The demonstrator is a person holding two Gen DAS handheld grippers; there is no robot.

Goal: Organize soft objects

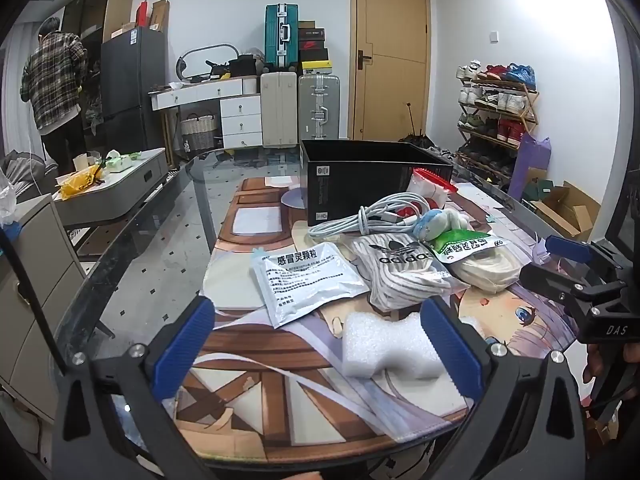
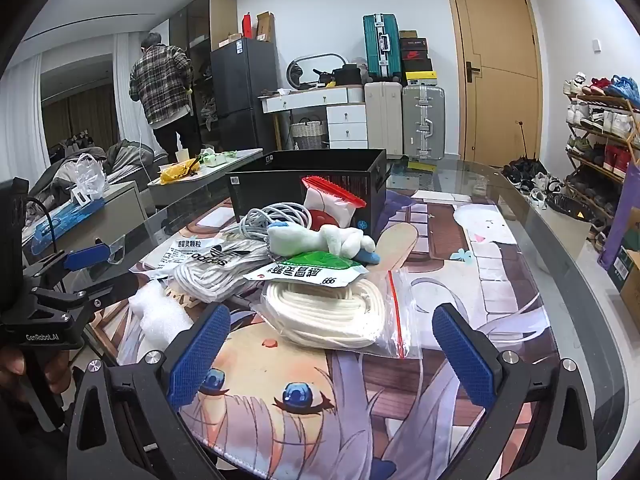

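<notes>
**Both grippers hanging open over the pile**

The left gripper (image 1: 320, 344) is hovering with its fingers spread, gripping nothing, just above the white foam piece (image 1: 388, 346). The right gripper (image 2: 332, 354) is gaping too, facing the bagged white cord (image 2: 328, 312). The plush toy (image 2: 320, 238) is lying, apparently, against the black box (image 2: 304, 184) on the printed mat (image 2: 500, 280).

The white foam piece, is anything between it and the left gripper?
Nothing visible. The white foam piece lies on the mat just ahead of the open left gripper, towards its right finger; the silver sachet sits further back, out of the way.
</notes>
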